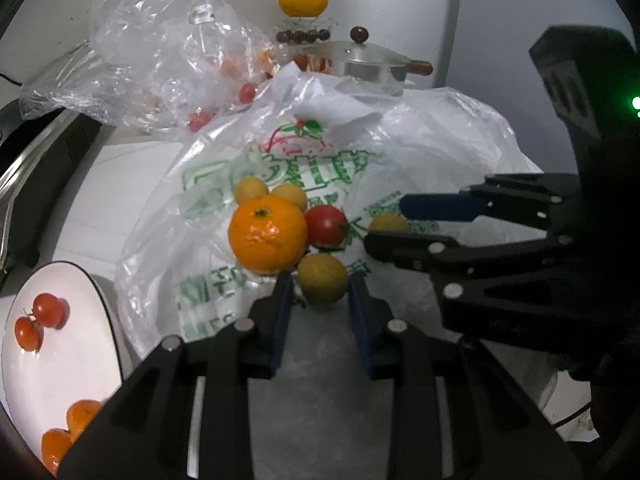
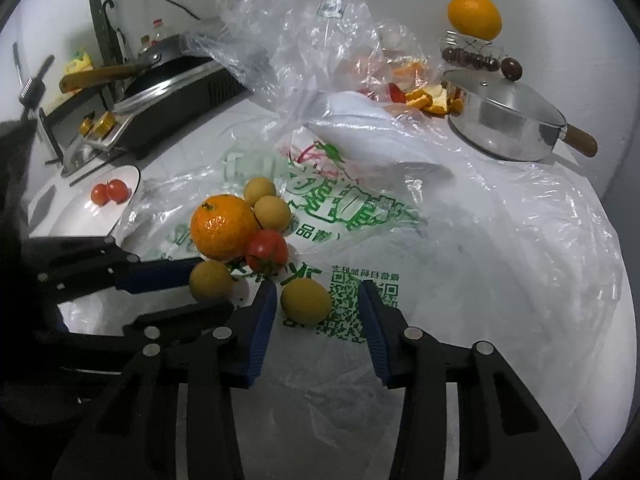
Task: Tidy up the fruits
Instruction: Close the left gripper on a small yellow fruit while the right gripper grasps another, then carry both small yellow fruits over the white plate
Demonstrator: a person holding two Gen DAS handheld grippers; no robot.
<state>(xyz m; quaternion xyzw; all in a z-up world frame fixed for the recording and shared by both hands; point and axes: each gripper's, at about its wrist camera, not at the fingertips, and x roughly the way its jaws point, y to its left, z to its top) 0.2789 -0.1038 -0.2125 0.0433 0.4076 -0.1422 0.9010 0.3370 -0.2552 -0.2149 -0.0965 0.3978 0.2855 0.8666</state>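
both tools spread: left tool (image 1: 318, 300) straddles one yellow fruit (image 1: 322, 279), right tool (image 2: 318, 314) another (image 2: 306, 300) | on printed bag (image 2: 360, 216) on worktop | we reckon small, light, slick, bruisable, so pinch mid-belly gently

White counter (image 2: 208, 140) under my grippers.
I'm seeing a printed bag (image 2: 360, 216), a clear bag (image 2: 304, 40), a plate (image 2: 80, 216), a pan (image 2: 508, 120) and a stove (image 2: 172, 96) sitting on it.
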